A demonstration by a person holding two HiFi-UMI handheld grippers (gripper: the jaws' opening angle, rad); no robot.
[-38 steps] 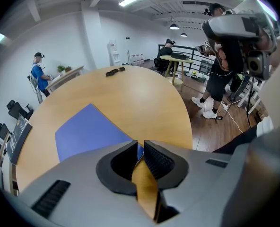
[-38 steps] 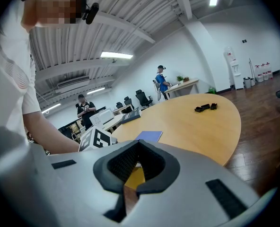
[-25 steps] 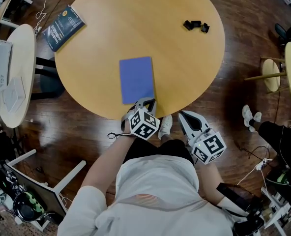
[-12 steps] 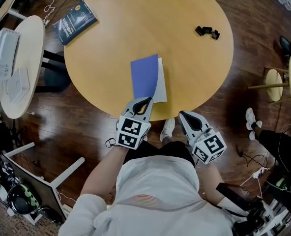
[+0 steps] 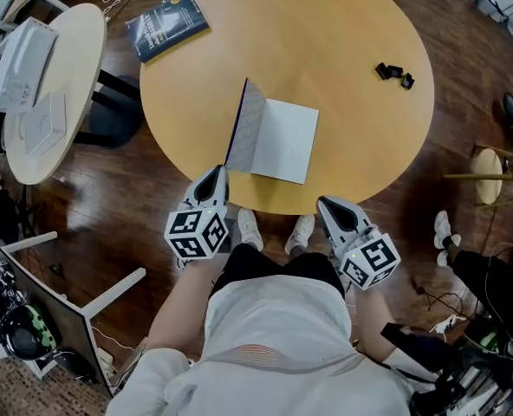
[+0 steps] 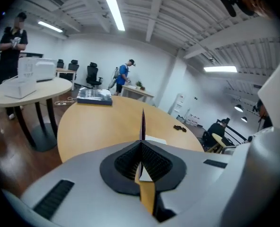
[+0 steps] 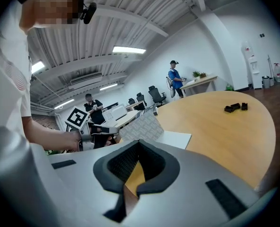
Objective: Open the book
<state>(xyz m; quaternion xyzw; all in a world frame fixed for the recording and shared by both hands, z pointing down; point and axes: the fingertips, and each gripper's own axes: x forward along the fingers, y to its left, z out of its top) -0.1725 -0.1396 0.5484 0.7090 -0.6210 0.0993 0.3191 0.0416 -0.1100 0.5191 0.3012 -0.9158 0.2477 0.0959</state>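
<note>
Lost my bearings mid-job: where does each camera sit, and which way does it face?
Head view: overhead, facing down at table, book; torso, left claw, right claw show.
Left gripper view: on left claw, facing along gripped upright cover; shirt shows.
Right gripper view: on right claw, facing book; forearm, left claw show.
Shared: book, black pieces.

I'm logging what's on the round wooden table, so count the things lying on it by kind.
Books: 2, the open book and the closed dark book
Cluster of small black pieces: 1, its pieces too small to count apart
Total: 3
</note>
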